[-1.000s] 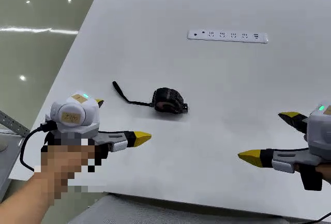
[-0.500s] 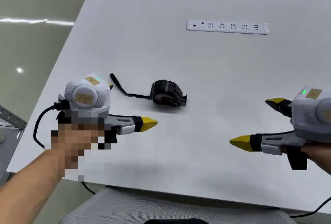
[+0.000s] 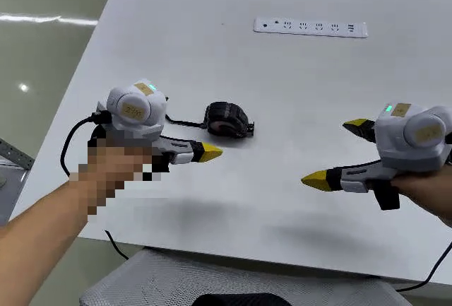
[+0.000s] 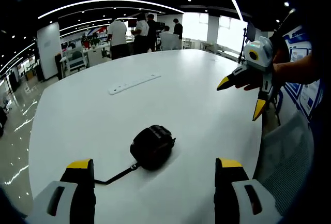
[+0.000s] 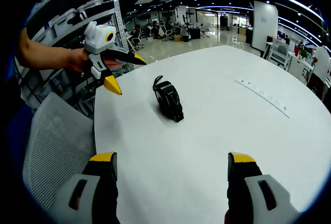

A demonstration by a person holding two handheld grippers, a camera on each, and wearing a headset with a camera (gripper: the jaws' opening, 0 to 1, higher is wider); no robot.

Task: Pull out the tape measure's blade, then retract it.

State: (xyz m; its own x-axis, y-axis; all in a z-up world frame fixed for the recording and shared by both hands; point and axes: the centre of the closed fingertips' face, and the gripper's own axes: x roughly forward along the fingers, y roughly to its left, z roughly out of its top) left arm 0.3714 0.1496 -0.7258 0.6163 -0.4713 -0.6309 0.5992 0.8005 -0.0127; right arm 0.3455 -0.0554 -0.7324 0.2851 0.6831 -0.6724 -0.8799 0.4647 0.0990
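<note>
A black tape measure (image 3: 228,119) lies on the white table (image 3: 296,87), its wrist strap trailing to the left; its blade is wound in. It sits ahead of the open jaws in the left gripper view (image 4: 151,147) and further off in the right gripper view (image 5: 169,99). My left gripper (image 3: 189,138) hovers just left of the tape measure, open and holding nothing. Well to the right, nearer the front edge, my right gripper (image 3: 337,152) is open too, with nothing between its yellow tips.
A white power strip (image 3: 311,28) lies at the far side of the table. The table's left edge drops to a glossy floor (image 3: 42,37). A grey mesh chair back (image 3: 233,278) stands below the front edge. Several people stand far off (image 4: 139,27).
Both grippers have moved inward toward the tape measure; the left one now reaches its left side. The tape measure has stayed put, and the head camera has shifted.
</note>
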